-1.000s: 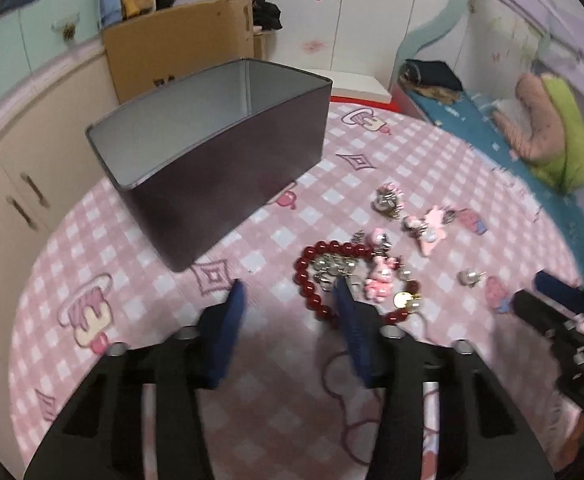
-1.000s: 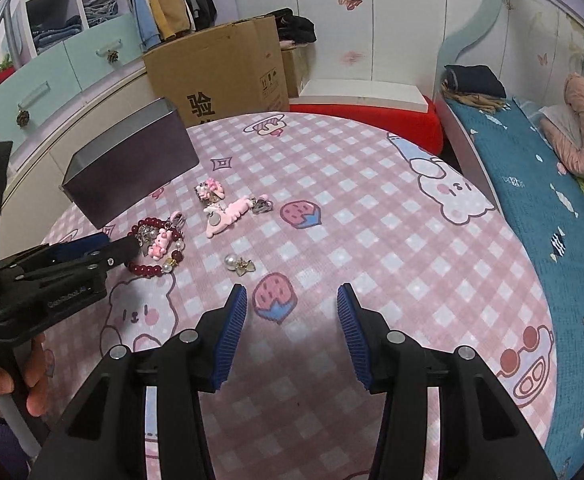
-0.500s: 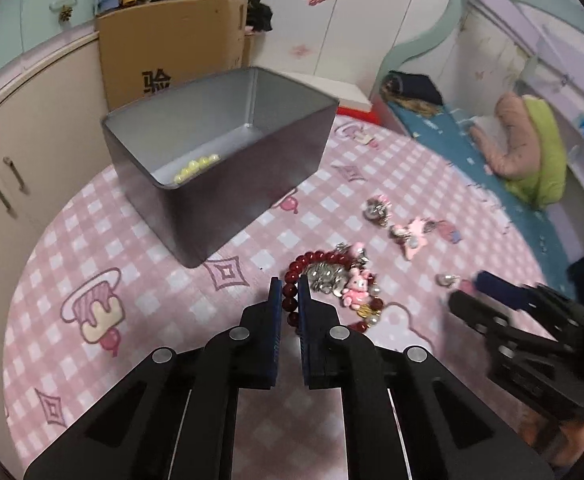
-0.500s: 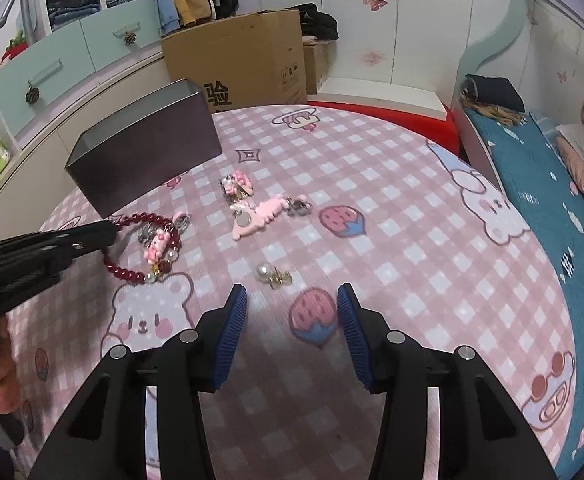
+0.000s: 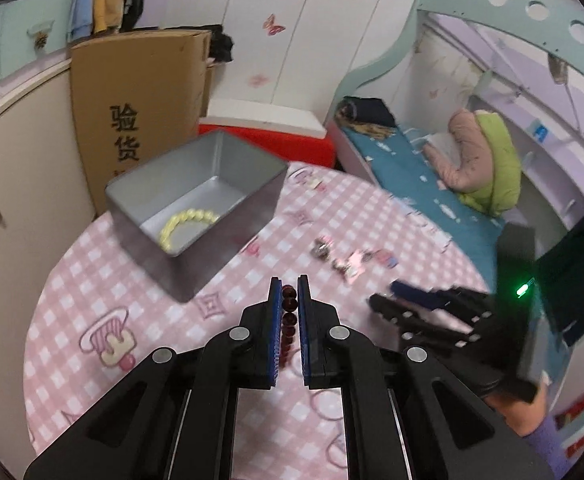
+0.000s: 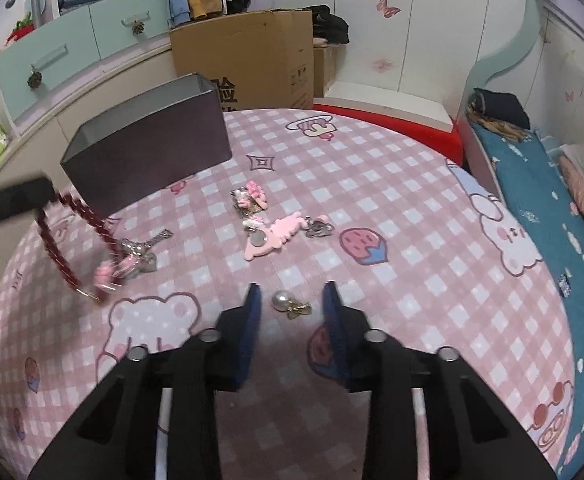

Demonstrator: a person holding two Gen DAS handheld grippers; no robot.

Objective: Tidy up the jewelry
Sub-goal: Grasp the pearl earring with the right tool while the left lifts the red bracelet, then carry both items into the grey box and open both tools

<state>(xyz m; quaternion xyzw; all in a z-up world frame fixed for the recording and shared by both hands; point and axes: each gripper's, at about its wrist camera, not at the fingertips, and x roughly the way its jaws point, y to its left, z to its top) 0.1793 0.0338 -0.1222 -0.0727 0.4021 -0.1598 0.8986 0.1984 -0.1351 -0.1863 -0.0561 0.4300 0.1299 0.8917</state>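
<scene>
The left claw point(image 5: 289, 300) is clenched on the red bead bracelet point(image 6: 68, 240), which dangles clear of the bench point(image 6: 392, 208) for carrying to the far-left tin point(image 5: 196, 216), while the right claw point(image 6: 292, 300), released, brackets the pearl earring point(image 6: 288, 303) for pickup.

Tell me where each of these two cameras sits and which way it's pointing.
Left wrist: on the left gripper, looking along its fingers, shut on the red bead bracelet, toward the metal box.
Right wrist: on the open right gripper, looking down at the pearl earring.
Shared: box, bracelet, pink charms, each other's gripper.
</scene>
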